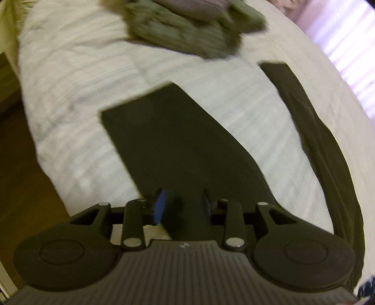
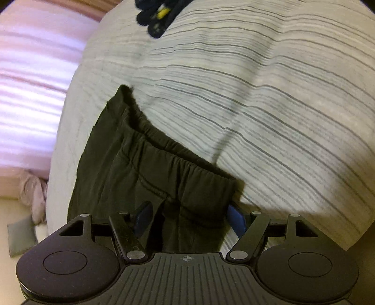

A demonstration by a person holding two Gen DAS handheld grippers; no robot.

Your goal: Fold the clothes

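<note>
- Left gripper [image 1: 181, 206]: low centre of the left wrist view, jaws partly apart. Dark cloth shows in the gap, but the pads do not seem to pinch it; I judge it empty. The blur makes this less than certain.
- Right gripper [image 2: 191, 218]: low centre of the right wrist view, jaws wide. The trousers' waist end lies between and under the blue pads [image 2: 236, 217], yet neither pad presses on it, so nothing is held.
- Trousers [image 1: 178, 140]: dark, spread on the bed. In the left view one leg runs from the gripper up to a square hem at centre left, and the other leg [image 1: 316, 131] curves up the right side to its own hem, well apart from the first. Legs splayed like this suggest the garment is laid out flat for folding, not yet doubled.
- Waistband [image 2: 178, 152]: in the right view, a gathered elastic band crossing the middle from upper left to lower right, just ahead of the right gripper. Each gripper sits at one end of the garment, likely to bring one part over another.
- Bed [image 2: 281, 93]: pale cover with thin dark stripes, bearing everything.
- Olive pile [image 1: 187, 35]: top centre of the left view, crumpled, with a darker item on it; probably waiting its turn.
- Dark cloth with yellow [image 2: 157, 16]: top centre of the right view, apart from the trousers.
- Pink curtain [image 2: 28, 82]: left side of the right view, beyond the bed.
</note>
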